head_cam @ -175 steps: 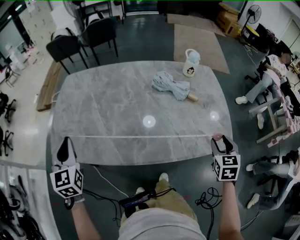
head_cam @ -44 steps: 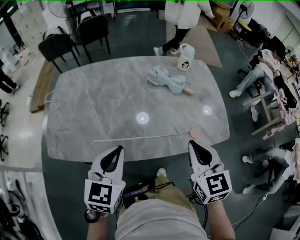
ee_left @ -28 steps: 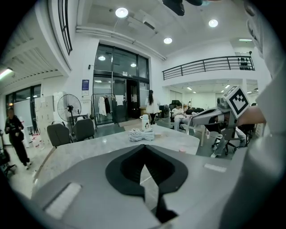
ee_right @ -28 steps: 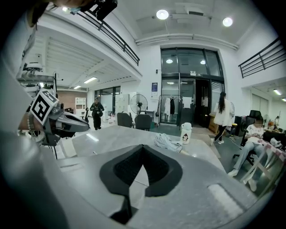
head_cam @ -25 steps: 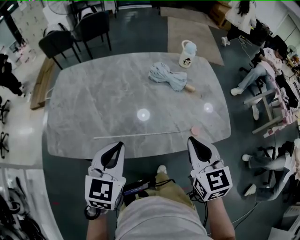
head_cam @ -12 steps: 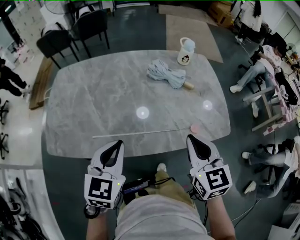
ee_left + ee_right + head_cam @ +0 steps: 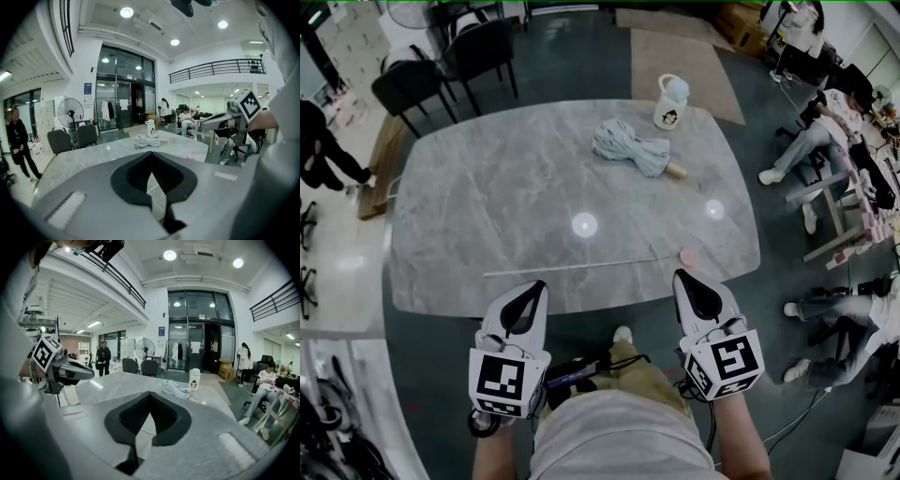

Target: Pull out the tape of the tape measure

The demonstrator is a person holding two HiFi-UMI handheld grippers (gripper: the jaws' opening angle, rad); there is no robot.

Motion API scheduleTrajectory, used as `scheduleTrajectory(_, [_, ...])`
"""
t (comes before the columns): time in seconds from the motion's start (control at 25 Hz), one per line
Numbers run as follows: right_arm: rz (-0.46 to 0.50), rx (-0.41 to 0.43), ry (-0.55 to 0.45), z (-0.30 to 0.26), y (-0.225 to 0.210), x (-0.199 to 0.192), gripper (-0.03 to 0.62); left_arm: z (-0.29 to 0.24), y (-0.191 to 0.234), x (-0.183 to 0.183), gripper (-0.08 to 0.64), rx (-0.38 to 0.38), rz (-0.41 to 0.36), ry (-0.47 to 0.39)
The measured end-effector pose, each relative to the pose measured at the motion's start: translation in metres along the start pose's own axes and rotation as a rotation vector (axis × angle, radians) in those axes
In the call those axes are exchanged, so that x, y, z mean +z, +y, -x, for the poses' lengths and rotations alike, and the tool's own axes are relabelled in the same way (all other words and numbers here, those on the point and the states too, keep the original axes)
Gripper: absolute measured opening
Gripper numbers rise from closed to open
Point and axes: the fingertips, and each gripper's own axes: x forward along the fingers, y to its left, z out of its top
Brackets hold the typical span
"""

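Left hand-held gripper [image 7: 538, 287] & right hand-held gripper [image 7: 679, 277] both closed, empty, at desk [image 7: 487, 187] near edge; only head view shows whole tape [image 7: 581, 267] stretched left from pink tape measure [image 7: 687, 255].

You have no word, number or brand here that can be read. Just left of the glass entrance [image 7: 197, 305] hangs a dark blue sign [image 7: 161, 331]; its lines are too small to make out. Over the doorway of that entrance sits a small pale sign [image 7: 201, 316], equally illegible. The white bottle [image 7: 194, 379] in front of the entrance carries a dark cartoon figure, with no lettering that you can tell. The cube [image 7: 508, 382] on your left gripper [image 7: 538, 285] and the cube [image 7: 724, 364] on your right gripper [image 7: 680, 276] bear black-and-white square marker patterns, not letters or digits.
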Motion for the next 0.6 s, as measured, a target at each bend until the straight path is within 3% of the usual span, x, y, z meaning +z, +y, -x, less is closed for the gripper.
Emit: scheduleTrajectory(0.6, [-0.007,-0.003,0.008,0.0024,-0.0041,-0.0047,0.000,-0.0042,-0.0066,0.0043,0.012,-0.014,-0.017,-0.008])
